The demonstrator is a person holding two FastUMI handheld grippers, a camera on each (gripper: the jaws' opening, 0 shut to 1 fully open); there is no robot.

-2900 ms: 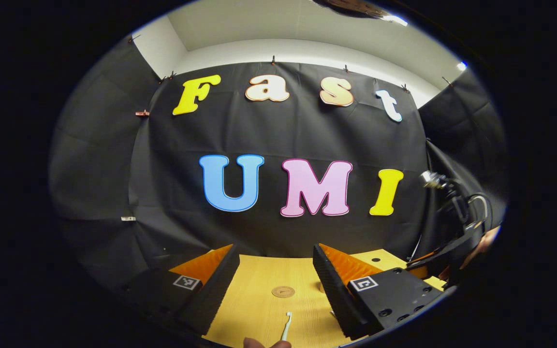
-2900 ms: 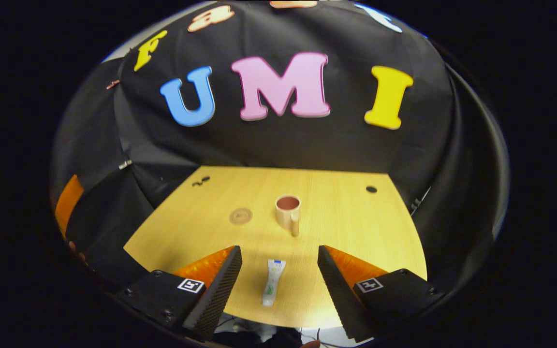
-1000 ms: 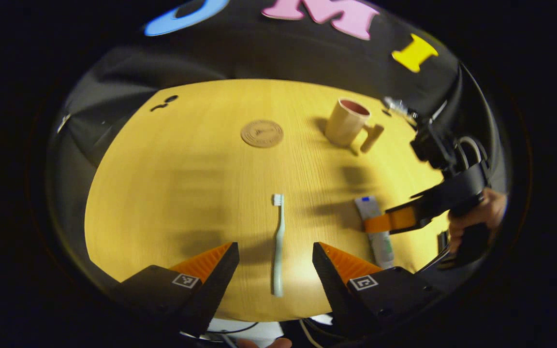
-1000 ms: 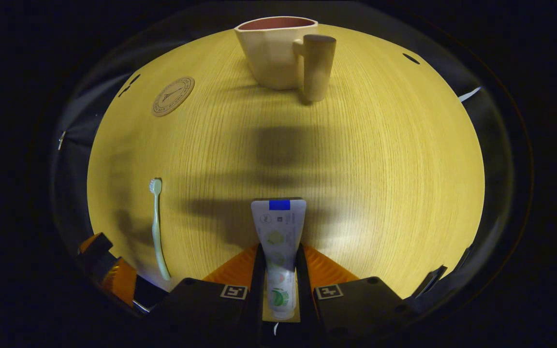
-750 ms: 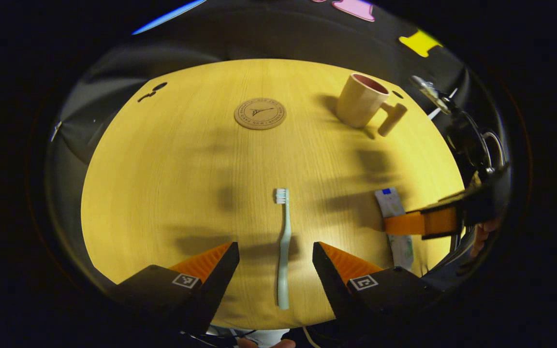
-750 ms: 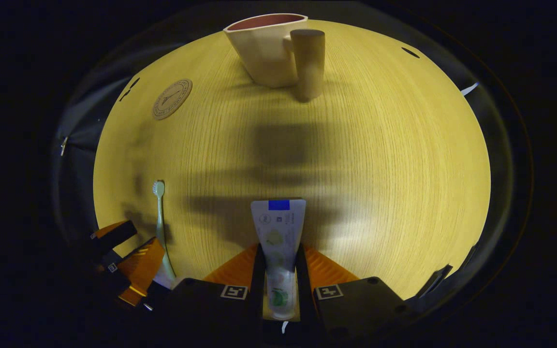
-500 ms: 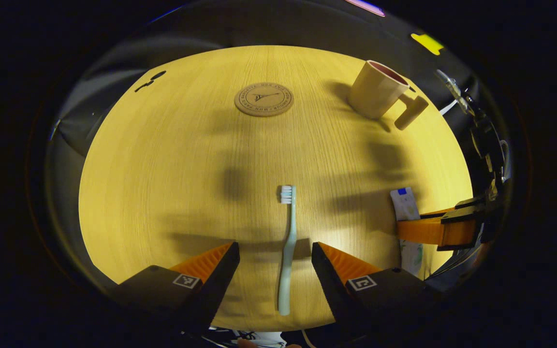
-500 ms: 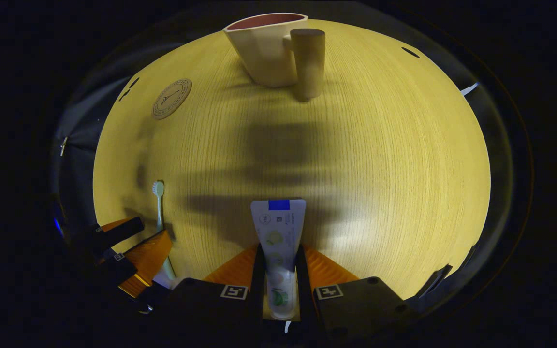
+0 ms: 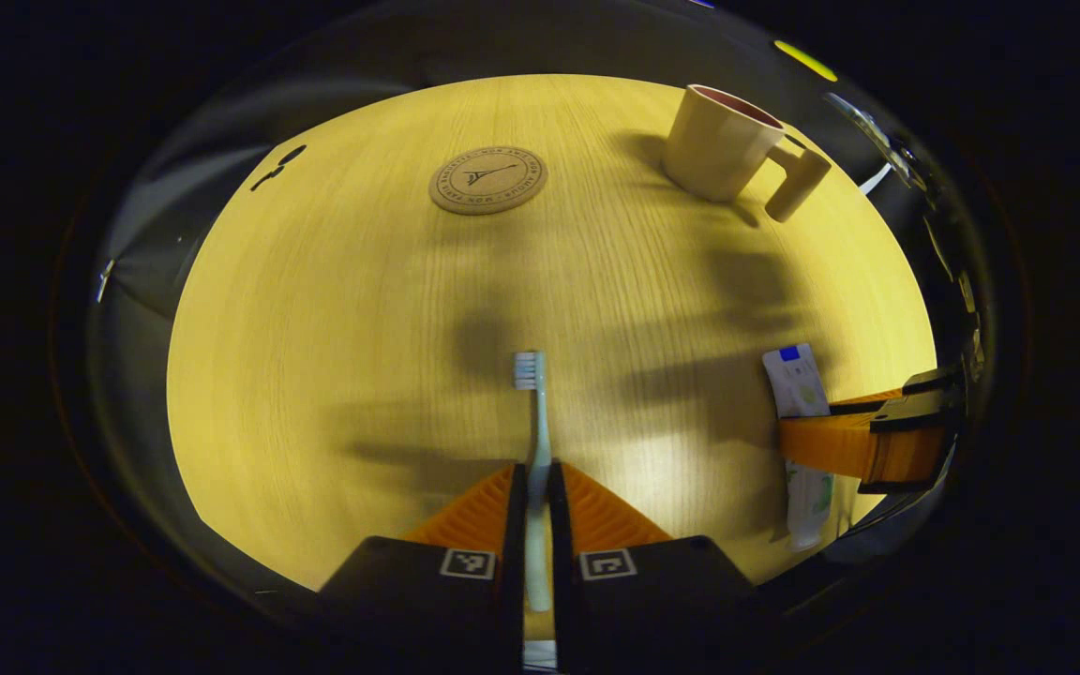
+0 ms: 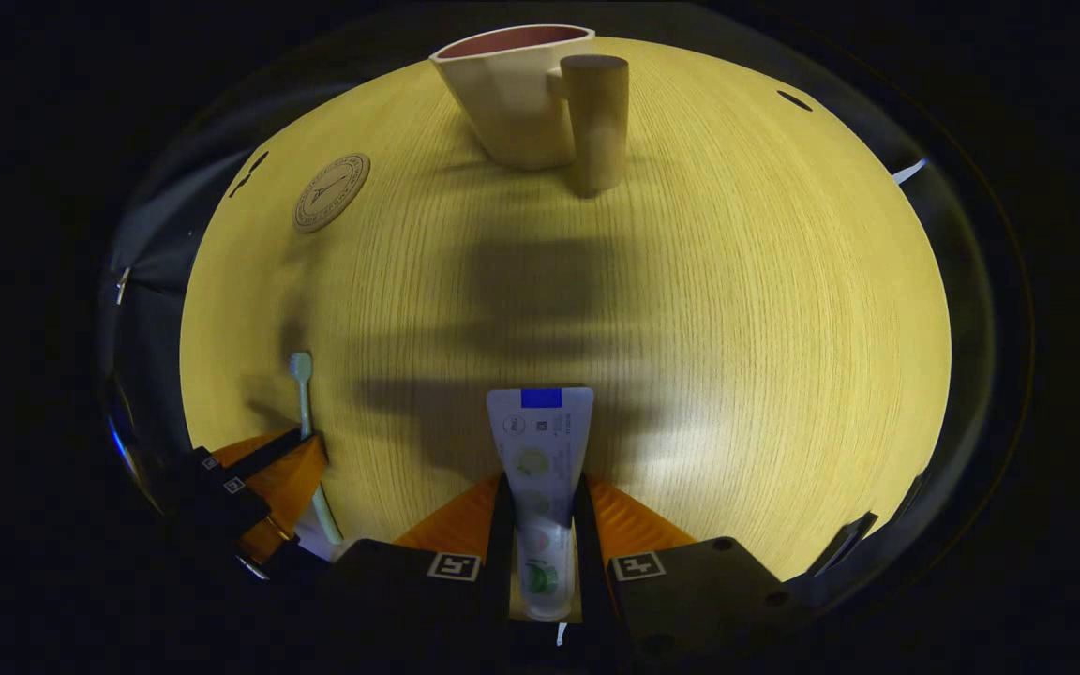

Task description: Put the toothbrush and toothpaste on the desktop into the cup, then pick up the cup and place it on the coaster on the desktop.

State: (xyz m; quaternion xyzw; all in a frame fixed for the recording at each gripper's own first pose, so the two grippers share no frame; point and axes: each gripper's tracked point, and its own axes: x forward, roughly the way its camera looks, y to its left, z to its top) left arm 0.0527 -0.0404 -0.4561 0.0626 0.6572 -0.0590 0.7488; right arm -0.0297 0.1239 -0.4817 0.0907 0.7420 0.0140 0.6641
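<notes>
While your left gripper (image 9: 536,487) pinches the toothbrush (image 9: 534,441) by its handle, both fingers pressed on it, the handle's end is hidden between them and the bristles point out over the desktop (image 9: 334,309). Your right gripper (image 10: 541,497) is clamped on the toothpaste (image 10: 540,450); its cap end is buried in the jaws. Farther off, the cup (image 10: 517,89) stands empty, and the coaster (image 9: 488,179) lies bare to its left.
</notes>
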